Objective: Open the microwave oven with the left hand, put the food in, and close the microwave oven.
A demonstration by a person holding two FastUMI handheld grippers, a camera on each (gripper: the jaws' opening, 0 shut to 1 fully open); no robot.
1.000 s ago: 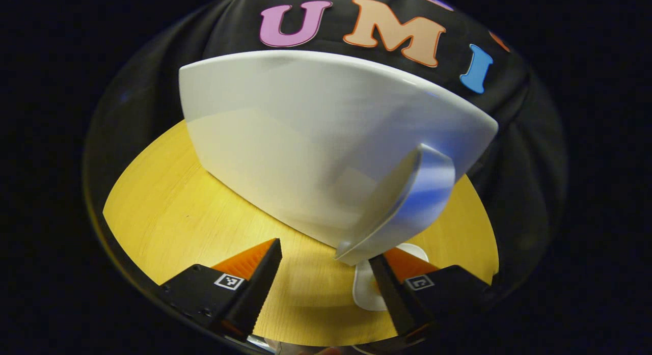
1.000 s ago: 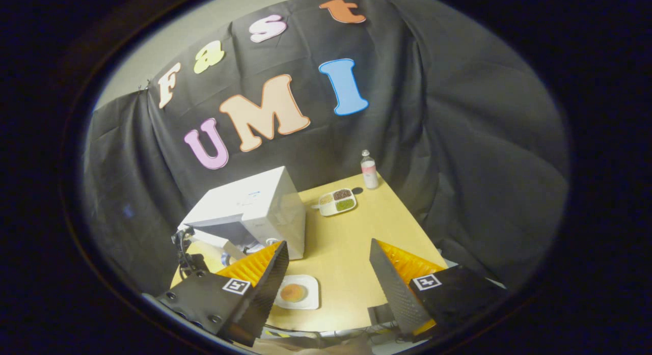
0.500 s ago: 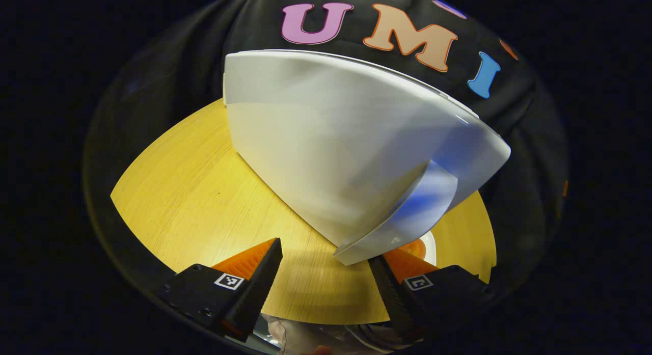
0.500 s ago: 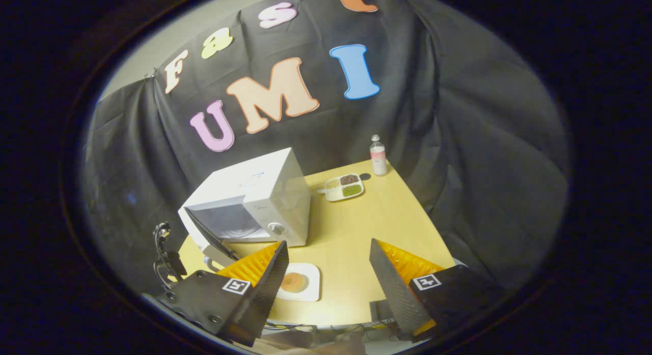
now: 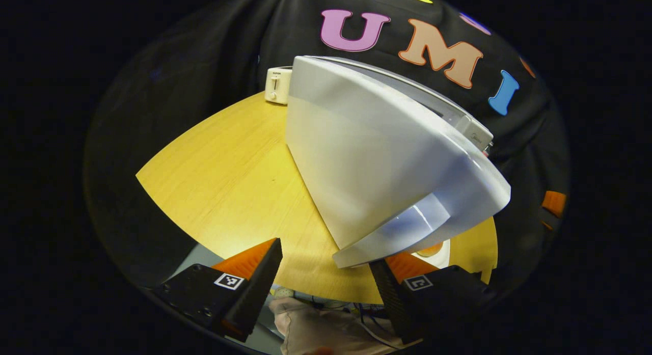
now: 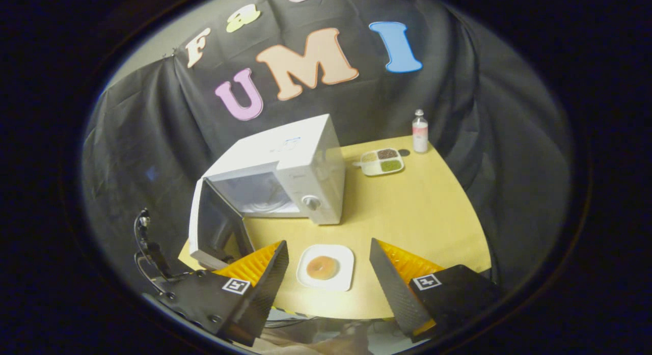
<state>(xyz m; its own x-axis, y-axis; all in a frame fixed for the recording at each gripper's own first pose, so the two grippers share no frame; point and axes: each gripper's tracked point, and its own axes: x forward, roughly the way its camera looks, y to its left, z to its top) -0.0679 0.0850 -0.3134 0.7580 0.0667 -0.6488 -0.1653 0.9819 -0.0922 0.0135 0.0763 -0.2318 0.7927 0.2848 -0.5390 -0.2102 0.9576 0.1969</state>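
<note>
- Left claw point(image 5: 326, 273) sitting wide open, fingers apart, gripping nothing; the door handle point(image 5: 392, 235) lying just beyond its right finger, contact not clear.
- Right claw point(image 6: 326, 273) also gaping open and empty, hovering above the front edge of the worktop point(image 6: 428, 212).
- Between its fingers in the right gripper view: a white plate point(image 6: 326, 267) with a round brown piece of food point(image 6: 322, 267), resting on the worktop in front of the microwave point(image 6: 285, 171).
- Microwave door point(image 6: 211, 227) standing swung out to the side, cavity showing.
- In the left gripper view the door's outer face point(image 5: 377, 161) looming close, the plate edge point(image 5: 442, 253) peeking under it.
- Farther back: a divided tray point(image 6: 382, 161) and a small bottle point(image 6: 419, 131) near the far edge.
- A toaster point(image 5: 277, 85) sitting at the worktop's far end, behind the door.
</note>
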